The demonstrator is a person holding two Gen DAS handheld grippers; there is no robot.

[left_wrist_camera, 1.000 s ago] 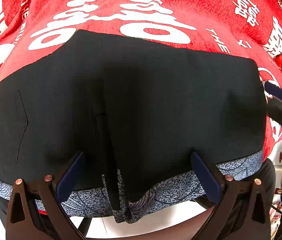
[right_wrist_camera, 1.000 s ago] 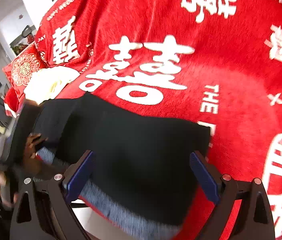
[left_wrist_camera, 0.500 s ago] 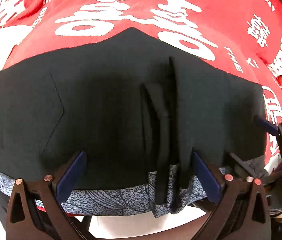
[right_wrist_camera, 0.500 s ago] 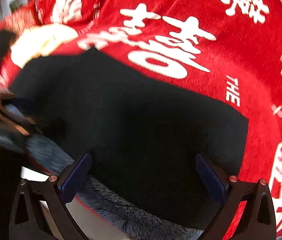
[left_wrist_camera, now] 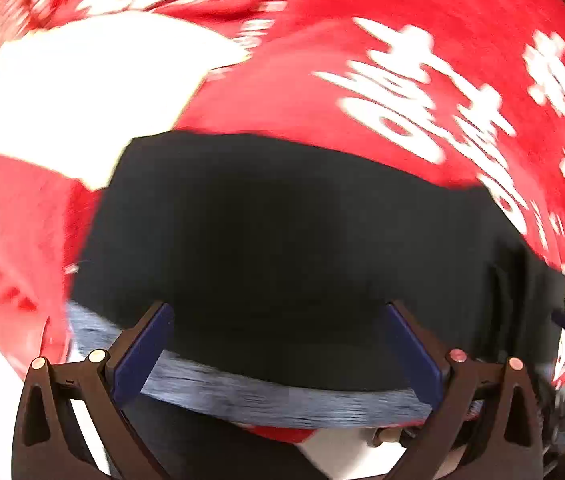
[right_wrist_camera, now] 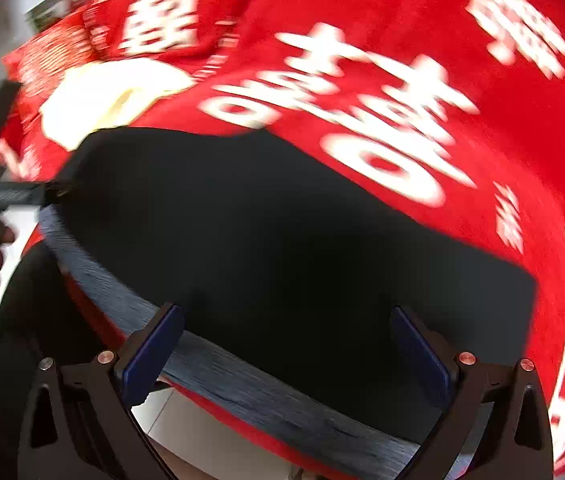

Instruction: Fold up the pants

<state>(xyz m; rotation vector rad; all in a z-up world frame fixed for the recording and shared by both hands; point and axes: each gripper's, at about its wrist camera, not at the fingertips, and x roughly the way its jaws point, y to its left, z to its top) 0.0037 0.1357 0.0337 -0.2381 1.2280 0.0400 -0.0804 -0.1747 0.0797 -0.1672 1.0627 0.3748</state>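
Note:
The black pants (left_wrist_camera: 282,248) lie flat on a red blanket (left_wrist_camera: 422,8), with a grey-blue patterned waistband (left_wrist_camera: 282,396) along the near edge. My left gripper (left_wrist_camera: 278,344) is open and empty, its fingers hovering just above the waistband. My right gripper (right_wrist_camera: 286,348) is open and empty over the same band, with the pants (right_wrist_camera: 282,240) spread ahead of it. The left gripper's tool shows at the left edge of the right wrist view (right_wrist_camera: 6,196), held by a hand. Both views are motion blurred.
The red blanket (right_wrist_camera: 402,8) carries large white characters (right_wrist_camera: 362,112). A white cushion-like object (left_wrist_camera: 82,92) lies beyond the pants to the left; it also shows in the right wrist view (right_wrist_camera: 110,96). White floor (right_wrist_camera: 186,432) shows below the near edge.
The raised fold in the middle of the pants has gone and the cloth lies flat. Both grippers have swung left; the left view now takes in the white object.

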